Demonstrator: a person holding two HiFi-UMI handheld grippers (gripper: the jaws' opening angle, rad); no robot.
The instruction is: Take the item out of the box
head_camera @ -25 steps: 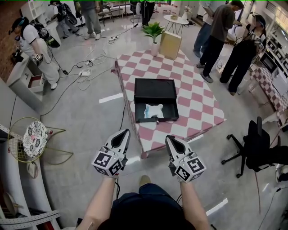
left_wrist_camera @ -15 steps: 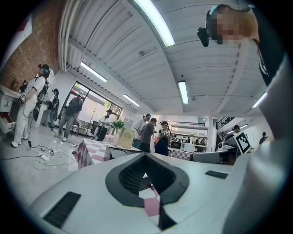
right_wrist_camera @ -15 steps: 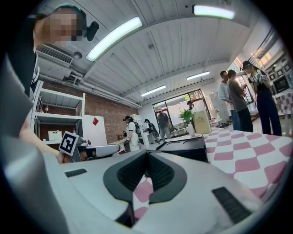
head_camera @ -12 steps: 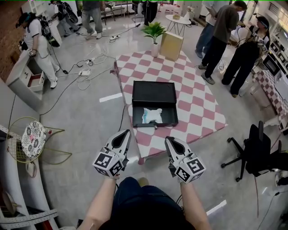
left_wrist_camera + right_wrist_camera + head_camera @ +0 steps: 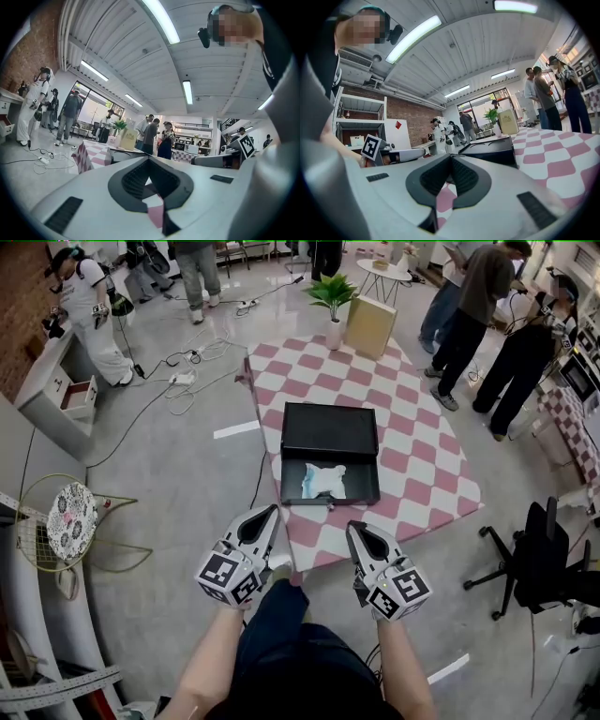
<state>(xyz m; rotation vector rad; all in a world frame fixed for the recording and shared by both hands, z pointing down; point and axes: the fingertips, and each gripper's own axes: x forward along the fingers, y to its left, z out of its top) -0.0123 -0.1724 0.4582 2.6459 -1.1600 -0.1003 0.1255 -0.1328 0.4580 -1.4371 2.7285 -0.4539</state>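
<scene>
An open black box [image 5: 330, 457] lies on a low table with a pink-and-white checked cloth [image 5: 412, 460], its lid folded back. Inside rests a crumpled white and pale blue item [image 5: 323, 479]. My left gripper [image 5: 269, 512] and right gripper [image 5: 354, 527] hover side by side short of the table's near edge, both shut with nothing between the jaws. The left gripper view has its gripper [image 5: 149, 160] pointing at the box [image 5: 123, 153]. In the right gripper view the box [image 5: 492, 149] sits just past its gripper [image 5: 450, 157].
A potted plant [image 5: 336, 296] and a tan carton [image 5: 369, 326] stand at the table's far end. Several people stand at the right and far left. An office chair [image 5: 544, 559] is at the right, cables [image 5: 183, 371] cross the floor, and a round stool [image 5: 70, 521] is at the left.
The table and box have come a little nearer in the head view. Both grippers keep their pose, still shut. My knee has swung forward beneath them.
</scene>
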